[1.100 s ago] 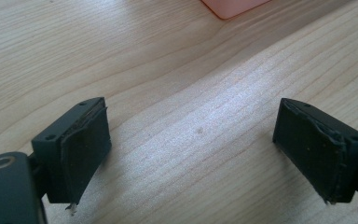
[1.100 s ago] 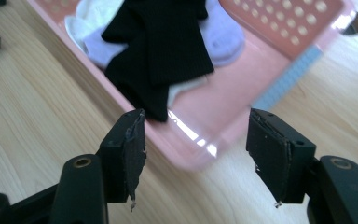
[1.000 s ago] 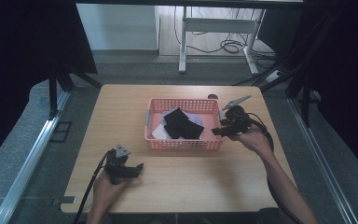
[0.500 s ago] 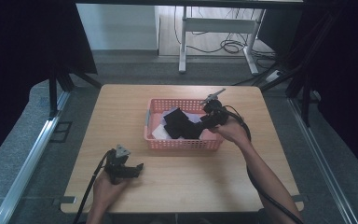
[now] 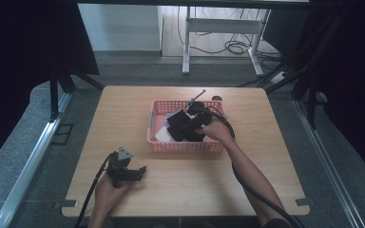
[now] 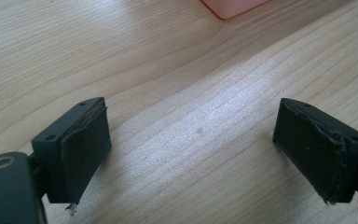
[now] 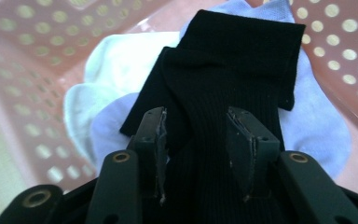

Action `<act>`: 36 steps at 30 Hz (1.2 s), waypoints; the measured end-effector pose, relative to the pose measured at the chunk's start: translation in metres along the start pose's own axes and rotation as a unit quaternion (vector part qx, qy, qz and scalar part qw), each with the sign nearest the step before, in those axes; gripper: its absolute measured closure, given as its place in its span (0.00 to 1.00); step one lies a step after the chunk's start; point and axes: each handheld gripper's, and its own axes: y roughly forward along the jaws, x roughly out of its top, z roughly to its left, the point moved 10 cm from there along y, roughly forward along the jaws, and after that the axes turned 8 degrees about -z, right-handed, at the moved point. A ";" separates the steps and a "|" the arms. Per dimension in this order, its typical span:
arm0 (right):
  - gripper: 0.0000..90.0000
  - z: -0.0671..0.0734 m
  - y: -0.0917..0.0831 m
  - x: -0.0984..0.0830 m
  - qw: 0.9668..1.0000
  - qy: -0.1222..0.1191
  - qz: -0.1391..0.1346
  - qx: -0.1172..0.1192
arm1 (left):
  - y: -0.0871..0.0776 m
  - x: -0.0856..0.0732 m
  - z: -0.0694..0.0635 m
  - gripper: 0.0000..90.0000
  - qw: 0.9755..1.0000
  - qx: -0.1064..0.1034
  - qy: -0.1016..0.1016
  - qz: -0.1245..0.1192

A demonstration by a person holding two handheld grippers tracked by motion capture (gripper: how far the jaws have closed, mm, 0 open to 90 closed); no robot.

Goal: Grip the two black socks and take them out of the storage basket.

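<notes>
High view: right gripper (image 5: pixel 193 119) sits inside the pink basket (image 5: pixel 185 146). Its own view shows jaws pinching a black sock (image 7: pixel 223 79) over white ones. Left gripper (image 6: pixel 193 154), spread, rests near-left on the table (image 5: pixel 180 185).

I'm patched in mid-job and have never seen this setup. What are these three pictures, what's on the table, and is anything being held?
A person works at a light wooden table with a two-jaw tool in each hand. The high view looks down from above; the other two cameras ride on the tools.

The left hand-held gripper rests on bare wood, jaws wide apart, holding nothing.

The right hand-held gripper reaches into the pink perforated plastic basket. Its jaws straddle a fold of the black ribbed sock, which lies on pale blue and white socks. Whether they have pinched it, I cannot tell.
</notes>
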 end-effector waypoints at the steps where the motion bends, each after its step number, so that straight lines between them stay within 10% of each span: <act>1: 0.63 0.000 0.000 0.000 1.000 0.000 0.000 0.000 | 0.000 0.000 0.000 0.12 1.000 0.000 0.000 0.000; 8: 0.60 -0.003 0.024 0.000 1.000 0.003 0.009 -0.004 | 0.000 0.000 0.000 0.12 1.000 0.000 0.000 0.000; 13: 0.85 -0.007 0.031 -0.003 0.999 -0.012 0.023 -0.020 | 0.000 0.000 0.000 0.12 1.000 0.000 0.000 0.000; 36: 0.94 -0.009 -0.051 0.026 1.000 -0.014 -0.028 0.002 | 0.000 0.000 0.000 0.12 1.000 -0.001 -0.001 -0.001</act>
